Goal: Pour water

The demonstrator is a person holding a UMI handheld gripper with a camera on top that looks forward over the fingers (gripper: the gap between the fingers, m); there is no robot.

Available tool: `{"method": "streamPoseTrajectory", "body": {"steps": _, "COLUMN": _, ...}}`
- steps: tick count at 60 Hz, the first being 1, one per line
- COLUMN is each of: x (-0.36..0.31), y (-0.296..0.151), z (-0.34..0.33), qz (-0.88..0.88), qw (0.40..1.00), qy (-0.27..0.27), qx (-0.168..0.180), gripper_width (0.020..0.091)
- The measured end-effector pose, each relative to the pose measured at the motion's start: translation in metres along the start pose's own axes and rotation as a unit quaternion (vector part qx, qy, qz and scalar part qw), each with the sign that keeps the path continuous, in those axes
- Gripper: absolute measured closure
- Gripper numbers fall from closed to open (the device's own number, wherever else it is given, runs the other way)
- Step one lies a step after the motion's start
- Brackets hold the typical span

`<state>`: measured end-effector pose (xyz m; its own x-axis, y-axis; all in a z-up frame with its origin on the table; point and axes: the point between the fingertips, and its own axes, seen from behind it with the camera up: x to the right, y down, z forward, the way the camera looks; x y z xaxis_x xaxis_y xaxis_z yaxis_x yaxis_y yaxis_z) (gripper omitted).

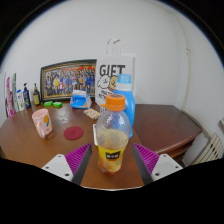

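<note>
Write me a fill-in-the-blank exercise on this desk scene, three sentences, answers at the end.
1. The bottle between the fingers of the gripper has a cap coloured ____.
2. The white bag behind the bottle bears the printed word ____.
3. The framed picture leans against the ____ at the back of the wooden table.

Missing words: orange; GIFT; wall
</note>
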<state>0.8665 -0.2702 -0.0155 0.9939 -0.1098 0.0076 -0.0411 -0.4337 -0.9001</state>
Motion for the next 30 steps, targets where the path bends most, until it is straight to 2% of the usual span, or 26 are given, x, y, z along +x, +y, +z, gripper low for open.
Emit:
{"method": "streamPoseTrajectory", "body": {"steps": 2, "x": -0.001, "y": 0.0, "z": 0.007, "qz": 0.0, "qw": 1.0, "qy": -0.006, "qx": 0.002, "gripper_width": 0.0281}}
{"method": "streamPoseTrajectory", "body": {"steps": 5, "x": -0.002, "y": 0.003, "z": 0.017, "qz": 0.001, "qw": 1.0, "qy": -0.012, "qx": 0.001, "gripper_width": 0.0362}}
{"method": "streamPoseTrajectory", "body": {"steps": 6, "x": -0.002, "y": 0.003, "z": 0.02, "qz": 0.002, "qw": 1.0, "qy": -0.013, "qx": 0.0, "gripper_width": 0.0446}}
{"method": "streamPoseTrajectory", "body": {"steps": 9, "x": -0.004, "y": 0.005, "z": 0.027, "qz": -0.001, "qw": 1.0, "qy": -0.019, "qx": 0.003, "gripper_width": 0.0614}}
{"method": "streamPoseTrajectory", "body": {"steps": 10, "x": -0.006, "y": 0.004, "z": 0.027, "qz": 0.0, "qw": 1.0, "qy": -0.022, "qx": 0.007, "gripper_width": 0.0641}}
{"method": "streamPoseTrajectory", "body": {"steps": 12, "x": -0.008, "y": 0.003, "z": 0.029, "qz": 0.002, "qw": 1.0, "qy": -0.024, "qx": 0.01, "gripper_width": 0.0646}}
{"method": "streamPoseTrajectory", "body": {"steps": 18, "x": -0.009, "y": 0.0, "z": 0.031, "qz": -0.005, "qw": 1.0, "qy": -0.021, "qx": 0.017, "gripper_width": 0.077}}
{"method": "streamPoseTrajectory", "body": {"steps": 19, "x": -0.01, "y": 0.0, "z": 0.031, "qz": -0.005, "qw": 1.0, "qy": -0.02, "qx": 0.017, "gripper_width": 0.0761}}
{"method": "streamPoseTrajectory", "body": {"steps": 20, "x": -0.01, "y": 0.0, "z": 0.031, "qz": -0.007, "qw": 1.0, "qy": -0.018, "qx": 0.017, "gripper_width": 0.081}}
{"method": "streamPoseTrajectory", "body": {"steps": 30, "x": -0.011, "y": -0.012, "z": 0.03, "qz": -0.056, "qw": 0.998, "qy": 0.012, "qx": 0.013, "gripper_width": 0.0811}}
